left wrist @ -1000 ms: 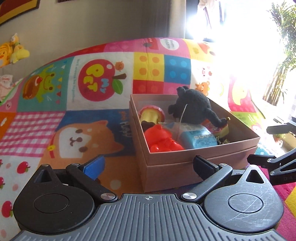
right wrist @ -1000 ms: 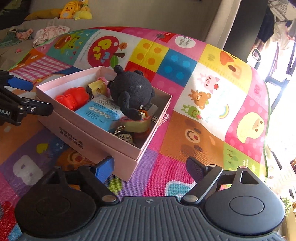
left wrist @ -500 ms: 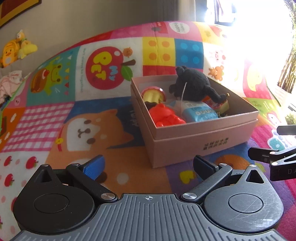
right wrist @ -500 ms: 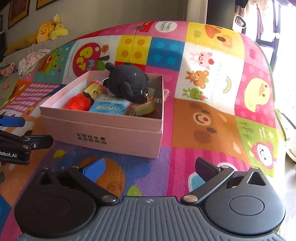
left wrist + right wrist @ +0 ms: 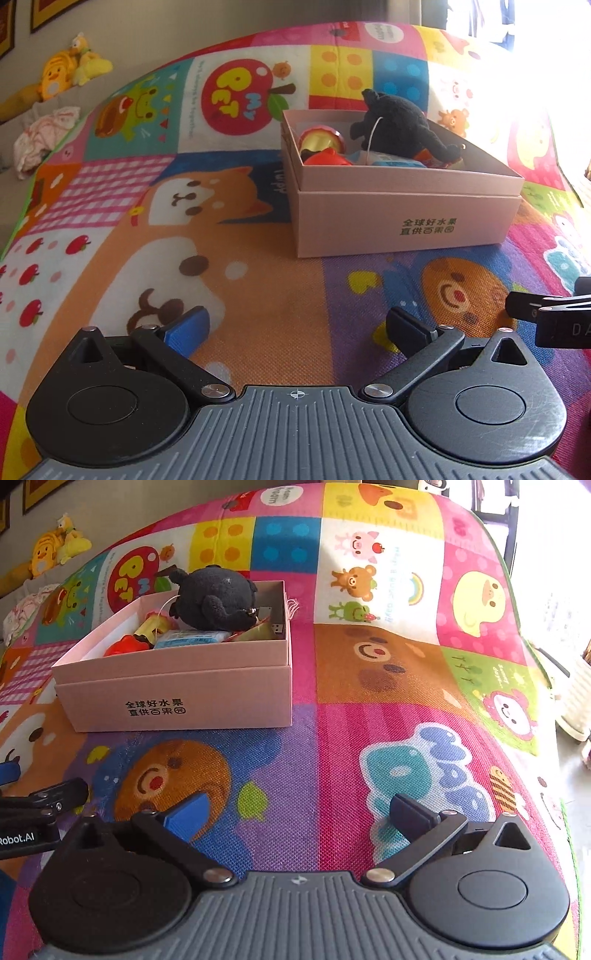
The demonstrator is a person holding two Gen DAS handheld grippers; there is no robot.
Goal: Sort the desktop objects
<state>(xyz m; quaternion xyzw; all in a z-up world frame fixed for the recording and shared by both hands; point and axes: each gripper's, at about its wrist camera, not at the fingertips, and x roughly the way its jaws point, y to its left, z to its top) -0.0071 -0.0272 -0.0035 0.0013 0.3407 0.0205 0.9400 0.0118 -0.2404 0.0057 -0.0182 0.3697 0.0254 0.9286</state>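
- Two views show one pink box on a patchwork play mat, both grippers low over the mat in front of it.
- Left wrist view: the left gripper [image 5: 295, 326] has its jaws spread wide, nothing between them, over the mat [image 5: 240, 295] and well short of the box.
- The box [image 5: 406, 218] sits ahead and to the right, its printed side wall facing the camera.
- Inside, a black plush [image 5: 400, 127] lies on top toward the back, with a red toy [image 5: 327, 158] and a red-and-gold round piece [image 5: 319, 138] at the left end and a blue packet [image 5: 388, 160] under the plush.
- The right gripper's finger [image 5: 532, 308] pokes in at the right edge.
- Yellow plush toys [image 5: 66, 74] lie far back at the left, beyond the mat.
- Right wrist view: the right gripper [image 5: 301, 812] is spread wide and empty; its jaws have just been opening, with only mat [image 5: 369, 686] beneath them.
- The box [image 5: 177, 698] stands ahead to the left, apart from the fingers.
- The plush [image 5: 214, 592] rises above the rim; the red toy [image 5: 125, 646], a yellow piece [image 5: 149, 627] and the packet [image 5: 192, 640] lie beside and below it.
- The left gripper's fingers [image 5: 55, 794] enter at the left edge, near the mat.
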